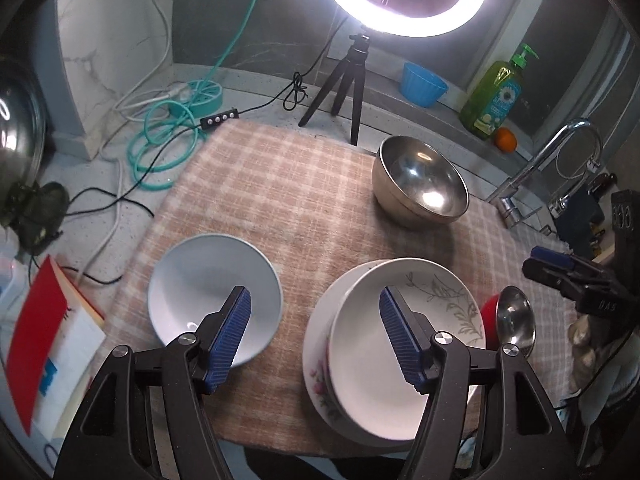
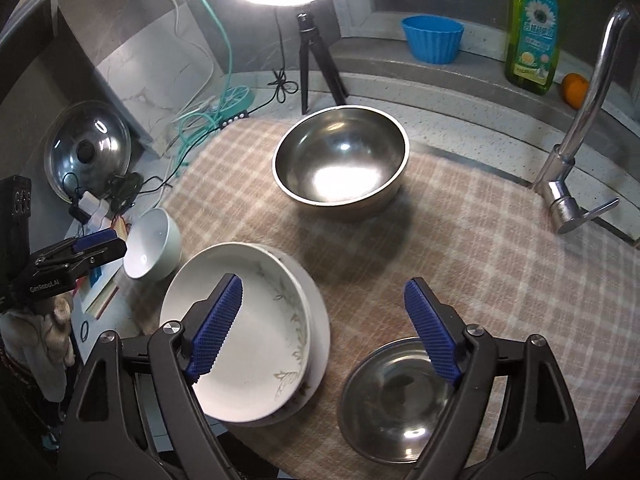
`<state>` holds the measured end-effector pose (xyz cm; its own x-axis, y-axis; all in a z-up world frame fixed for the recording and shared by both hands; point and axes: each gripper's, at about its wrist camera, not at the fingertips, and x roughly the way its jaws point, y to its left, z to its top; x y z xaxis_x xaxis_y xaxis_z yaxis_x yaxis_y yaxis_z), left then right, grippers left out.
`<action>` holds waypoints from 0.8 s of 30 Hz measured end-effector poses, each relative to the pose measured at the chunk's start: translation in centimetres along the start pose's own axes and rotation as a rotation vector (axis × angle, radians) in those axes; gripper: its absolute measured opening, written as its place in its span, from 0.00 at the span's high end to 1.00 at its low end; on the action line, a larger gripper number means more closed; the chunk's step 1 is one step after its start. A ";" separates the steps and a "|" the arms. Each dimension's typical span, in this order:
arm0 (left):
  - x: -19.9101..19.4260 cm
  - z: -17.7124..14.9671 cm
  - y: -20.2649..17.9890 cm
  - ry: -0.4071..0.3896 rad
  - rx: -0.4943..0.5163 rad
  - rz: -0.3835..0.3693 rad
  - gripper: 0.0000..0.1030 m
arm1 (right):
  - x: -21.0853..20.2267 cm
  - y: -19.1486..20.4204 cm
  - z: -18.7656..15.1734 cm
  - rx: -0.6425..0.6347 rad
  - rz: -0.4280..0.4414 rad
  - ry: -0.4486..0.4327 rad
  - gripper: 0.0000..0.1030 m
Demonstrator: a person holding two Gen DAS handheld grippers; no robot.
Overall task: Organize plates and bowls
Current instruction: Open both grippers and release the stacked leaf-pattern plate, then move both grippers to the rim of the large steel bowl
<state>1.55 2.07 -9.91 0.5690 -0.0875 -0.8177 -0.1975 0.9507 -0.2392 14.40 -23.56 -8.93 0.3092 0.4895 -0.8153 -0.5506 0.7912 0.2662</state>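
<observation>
A stack of white plates (image 1: 400,344) with a leaf pattern lies on the checked cloth (image 1: 280,200), also in the right wrist view (image 2: 256,340). A pale blue bowl (image 1: 212,292) sits left of it; it also shows in the right wrist view (image 2: 150,244). A large steel bowl (image 1: 420,184) stands at the back, also seen in the right wrist view (image 2: 340,160). A small steel bowl (image 2: 396,400) sits right of the plates, and shows in the left wrist view (image 1: 516,320). My left gripper (image 1: 316,320) is open and empty between the blue bowl and the plates. My right gripper (image 2: 324,312) is open and empty between the plates and the small steel bowl.
A ring light on a tripod (image 1: 344,80) stands behind the cloth. A faucet (image 2: 576,168), a green soap bottle (image 2: 532,28), a blue cup (image 2: 432,38) and an orange (image 2: 574,88) are at the back right. Cables (image 1: 168,144), a pot lid (image 2: 88,148) and a red book (image 1: 44,340) lie left.
</observation>
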 end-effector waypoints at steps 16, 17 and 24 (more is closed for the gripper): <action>1.8 4.0 -1.2 0.026 0.123 -0.023 0.35 | -1.3 -3.2 1.1 0.163 -0.028 -0.095 0.17; 2.0 4.5 -1.3 0.029 0.131 -0.031 0.35 | -1.3 -3.2 1.2 0.164 -0.041 -0.096 0.17; 3.7 7.0 -1.5 0.082 0.154 -0.070 0.35 | -1.3 -3.3 1.9 0.223 -0.090 -0.089 0.17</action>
<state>9.56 2.38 -8.92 0.5091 -0.1727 -0.8432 -0.0315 0.9753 -0.2187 17.31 -26.12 -7.73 0.4217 0.4357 -0.7952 -0.3361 0.8896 0.3092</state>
